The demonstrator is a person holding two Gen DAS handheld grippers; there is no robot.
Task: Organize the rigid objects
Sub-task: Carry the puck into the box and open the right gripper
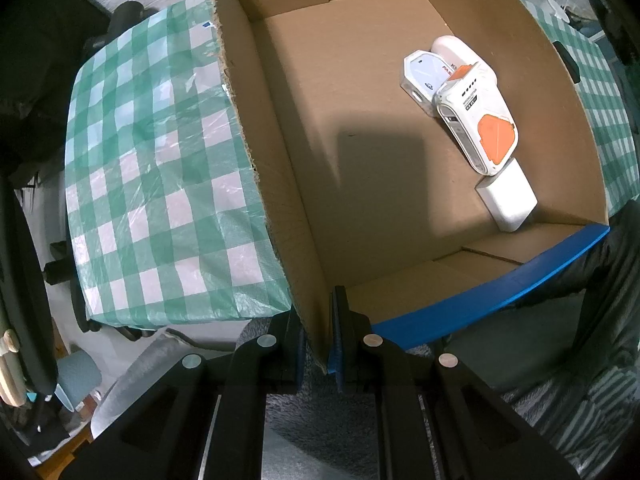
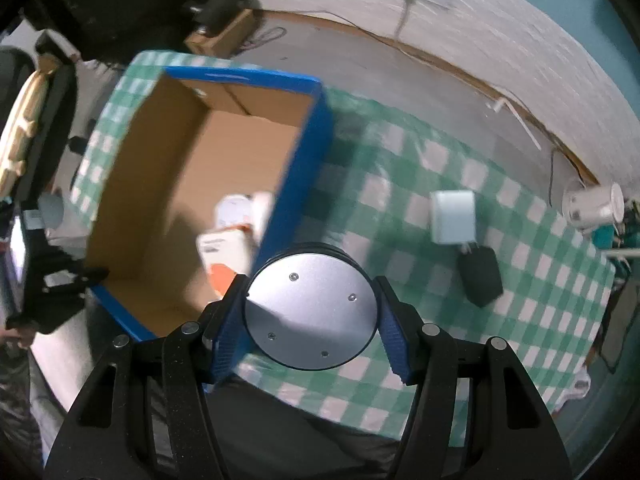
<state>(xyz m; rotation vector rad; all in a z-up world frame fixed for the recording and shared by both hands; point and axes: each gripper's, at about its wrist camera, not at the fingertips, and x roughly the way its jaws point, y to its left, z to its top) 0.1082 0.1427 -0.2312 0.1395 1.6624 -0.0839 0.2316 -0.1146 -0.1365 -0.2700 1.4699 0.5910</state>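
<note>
My left gripper (image 1: pixel 318 320) points down and is shut on the near corner wall of an open cardboard box (image 1: pixel 272 140) with a blue outside. On the box floor at the right lie a white and orange device (image 1: pixel 476 120), a flat white device (image 1: pixel 424 72), a rounded white item (image 1: pixel 456 52) and a white block (image 1: pixel 508 196). My right gripper (image 2: pixel 311 314) is shut on a round silver disc (image 2: pixel 316 296) with a black rim, its blue pads (image 2: pixel 230 320) pressing on both sides. The disc hangs above the table beside the box's blue wall (image 2: pixel 296 184).
A green and white checked cloth (image 2: pixel 400 396) covers the table. On it, right of the box, lie a white charger (image 2: pixel 454 216) and a black adapter (image 2: pixel 480 276). A white cup-like thing (image 2: pixel 592 204) stands at the far right edge. A dark chair (image 1: pixel 128 16) sits beyond the table.
</note>
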